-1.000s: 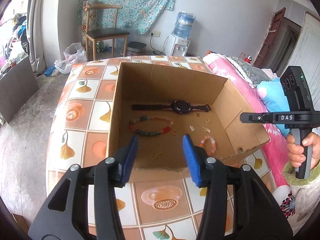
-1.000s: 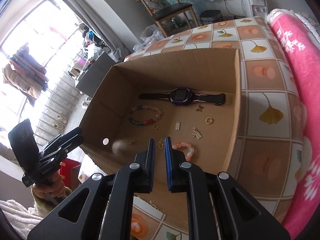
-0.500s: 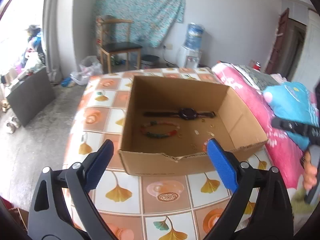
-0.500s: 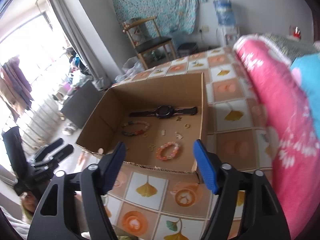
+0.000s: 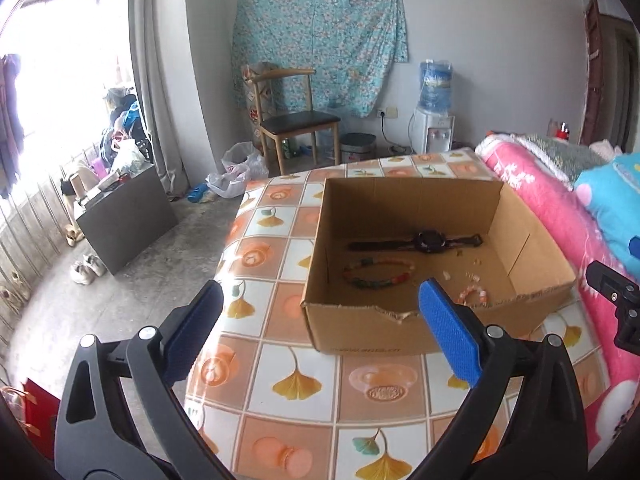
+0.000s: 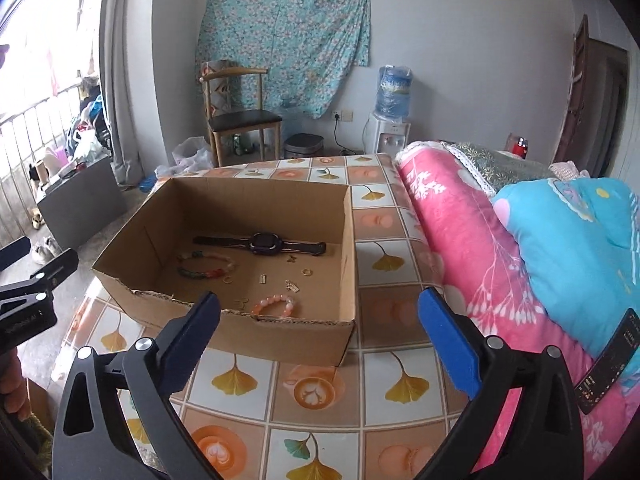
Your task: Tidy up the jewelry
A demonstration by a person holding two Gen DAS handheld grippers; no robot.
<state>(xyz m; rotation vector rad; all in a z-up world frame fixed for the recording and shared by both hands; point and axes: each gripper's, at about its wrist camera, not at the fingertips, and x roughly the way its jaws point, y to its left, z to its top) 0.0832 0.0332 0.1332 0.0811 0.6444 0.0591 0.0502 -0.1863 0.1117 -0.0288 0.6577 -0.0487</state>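
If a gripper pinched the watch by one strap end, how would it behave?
The watch lies flat with both straps spread, so it would probably droop from the pinch. Its chunky face likely weighs down the middle. The box floor is flat cardboard, so it should slide rather than roll.

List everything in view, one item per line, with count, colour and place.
cardboard box: 1, brown, open-topped, on the table
watch: 1, dark, flat along the far side of the box floor
multicolour bead bracelet: 1, green, red and pale beads, box floor, left part
pink bead bracelet: 1, pink, box floor by the near wall
small gold trinkets: several, gold, scattered on the box floor right of centre
table: 1, orange and white leaf-pattern cover, under the box
chair: 1, wooden with dark seat, by the far wall
water dispenser: 1, white with blue bottle, far wall
pink blanket: 1, right of the table
left gripper: 1, black with blue fingers, open
right gripper: 1, black with blue fingers, open
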